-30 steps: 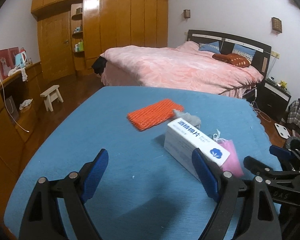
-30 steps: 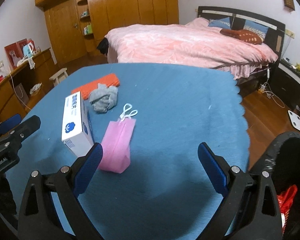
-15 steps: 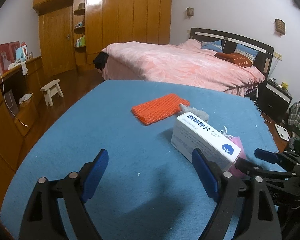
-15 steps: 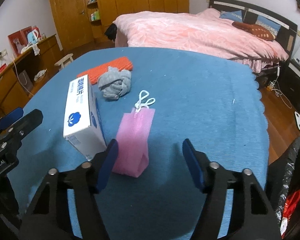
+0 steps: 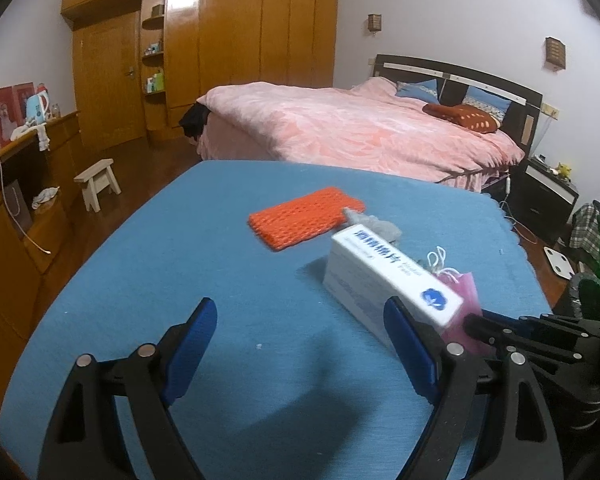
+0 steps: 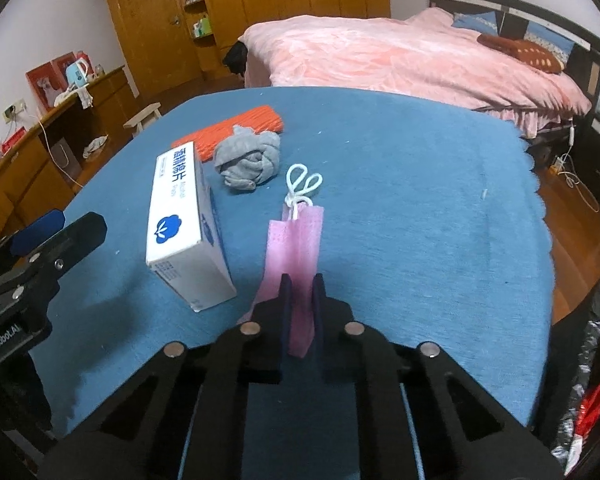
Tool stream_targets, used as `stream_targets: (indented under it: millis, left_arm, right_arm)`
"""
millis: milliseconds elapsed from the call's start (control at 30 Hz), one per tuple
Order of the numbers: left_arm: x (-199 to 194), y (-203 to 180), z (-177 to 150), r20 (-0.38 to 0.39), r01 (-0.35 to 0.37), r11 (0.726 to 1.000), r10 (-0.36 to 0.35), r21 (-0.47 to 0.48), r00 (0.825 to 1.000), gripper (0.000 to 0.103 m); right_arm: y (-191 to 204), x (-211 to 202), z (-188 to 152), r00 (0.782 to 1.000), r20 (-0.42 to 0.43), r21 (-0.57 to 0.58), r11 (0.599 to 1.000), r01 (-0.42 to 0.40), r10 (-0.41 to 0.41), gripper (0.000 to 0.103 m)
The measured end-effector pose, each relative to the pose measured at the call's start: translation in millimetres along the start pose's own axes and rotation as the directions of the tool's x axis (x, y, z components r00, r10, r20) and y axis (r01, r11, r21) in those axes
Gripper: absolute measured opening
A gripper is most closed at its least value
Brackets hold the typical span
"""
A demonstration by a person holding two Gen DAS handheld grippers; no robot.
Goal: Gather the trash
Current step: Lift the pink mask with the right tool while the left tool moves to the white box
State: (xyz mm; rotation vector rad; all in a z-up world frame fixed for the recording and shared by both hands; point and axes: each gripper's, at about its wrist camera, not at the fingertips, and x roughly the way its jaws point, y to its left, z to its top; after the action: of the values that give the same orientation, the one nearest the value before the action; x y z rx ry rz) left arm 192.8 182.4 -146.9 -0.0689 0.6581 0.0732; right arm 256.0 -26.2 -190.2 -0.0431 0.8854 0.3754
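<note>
My right gripper is shut on the near end of a pink face mask with white ear loops, which lies on the blue table. The mask also shows in the left wrist view, behind a white box. In the right wrist view the white box stands left of the mask, with a grey cloth ball and an orange mesh sleeve beyond. My left gripper is open and empty above the table, with the box by its right finger.
A black trash bag with red trash inside hangs at the table's right edge. A pink bed stands beyond the table. A wooden stool and a low cabinet are at the left.
My right gripper has moved forward and closed on the pink mask. My left gripper has stayed open and shifted slightly.
</note>
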Motion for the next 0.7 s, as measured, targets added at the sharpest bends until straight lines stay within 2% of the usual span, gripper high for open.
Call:
stream_targets:
  millis: [133,433,633,700]
  left_arm:
    - [-1.7,-16.0,2.2,-0.001,0.037,0.999,-0.037,0.006,0.999,0.084]
    - [5.6,-60.0,3.0,-0.021,0.102,0.994,-0.101,0.044,0.995,0.084]
    - [25.8,-71.3,5.5,-0.051,0.072,0.996,-0.070,0.044,0.996,0.084]
    - [33.3,-71.8,5.6,-0.071,0.043,0.998,-0.040,0.046,0.997,0.084]
  right_arm:
    - [-10.5,-8.4,-1.3,1.000,0.010,0.020,1.000,0.014,-0.014,0.006]
    - [-42.7,-22.6,-4.8,0.998,0.030,0.070,0.996,0.051,-0.053,0.006]
    - [-51.7,-23.7,-6.5,0.998,0.033,0.086,0.995,0.055,-0.058,0.006]
    - [-53.3,-22.8,-6.6,0.998,0.030,0.089,0.995,0.054,-0.057,0.006]
